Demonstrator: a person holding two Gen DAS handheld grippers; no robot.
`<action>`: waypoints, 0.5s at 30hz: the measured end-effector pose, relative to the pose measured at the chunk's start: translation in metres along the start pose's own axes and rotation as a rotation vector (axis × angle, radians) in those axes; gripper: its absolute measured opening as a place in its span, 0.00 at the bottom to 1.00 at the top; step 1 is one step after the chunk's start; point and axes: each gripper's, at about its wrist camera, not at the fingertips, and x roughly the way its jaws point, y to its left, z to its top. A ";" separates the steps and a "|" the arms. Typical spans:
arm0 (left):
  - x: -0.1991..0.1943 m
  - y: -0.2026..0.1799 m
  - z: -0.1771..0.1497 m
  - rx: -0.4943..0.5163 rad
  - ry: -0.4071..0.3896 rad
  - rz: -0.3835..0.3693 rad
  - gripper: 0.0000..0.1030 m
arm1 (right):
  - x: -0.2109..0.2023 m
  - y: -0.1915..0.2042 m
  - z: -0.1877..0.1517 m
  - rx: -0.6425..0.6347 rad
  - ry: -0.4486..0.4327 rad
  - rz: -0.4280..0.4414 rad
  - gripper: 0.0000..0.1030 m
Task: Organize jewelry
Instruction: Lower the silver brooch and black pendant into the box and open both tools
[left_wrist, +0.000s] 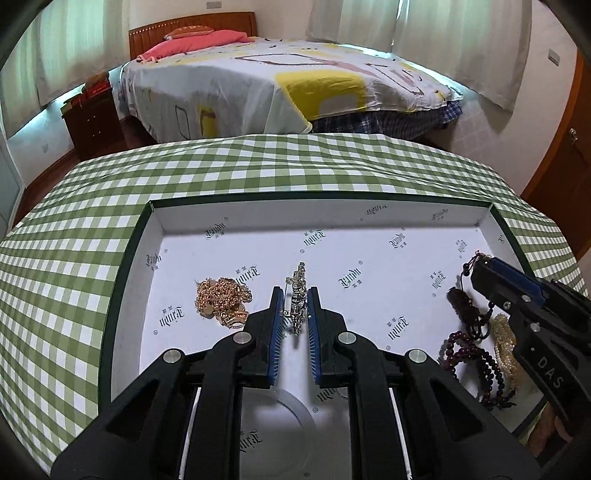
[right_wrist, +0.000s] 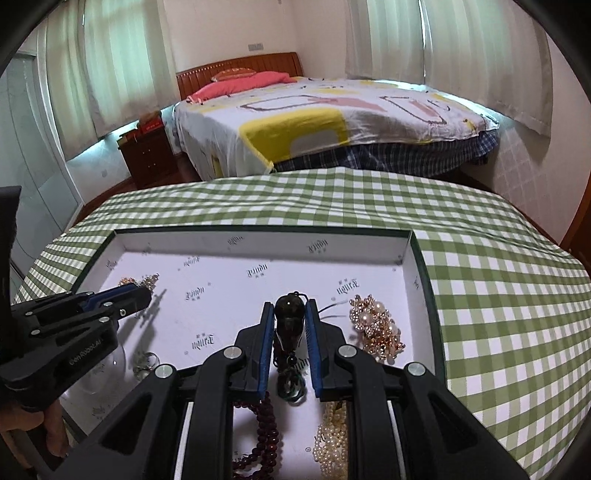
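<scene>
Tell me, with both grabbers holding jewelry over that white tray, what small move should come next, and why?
Probably lower both a little further and then let go. The left gripper is shut on a silver brooch, the right gripper on a dark pendant, and both pieces hang over the tray floor, apart from the gold chain and pearl cluster.

The right hand-held gripper (left_wrist: 480, 266) carries white capitals, "DAS", on its black body. The left hand-held gripper (right_wrist: 147, 295) bears small white lettering along its side; it looks like "Gen Robot.AI", though I cannot be sure of it. The white lining of the tray (left_wrist: 369, 236) repeats one ornate blackletter logo all over, too stylised to read.
</scene>
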 end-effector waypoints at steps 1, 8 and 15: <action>0.000 0.000 0.000 0.002 0.002 0.004 0.13 | 0.001 0.000 0.000 0.001 0.007 -0.002 0.17; 0.005 -0.006 0.003 0.023 0.035 0.015 0.13 | 0.007 -0.001 0.001 0.001 0.037 -0.003 0.17; 0.004 -0.008 0.004 0.031 0.033 0.019 0.15 | 0.008 -0.001 0.001 0.002 0.048 -0.001 0.18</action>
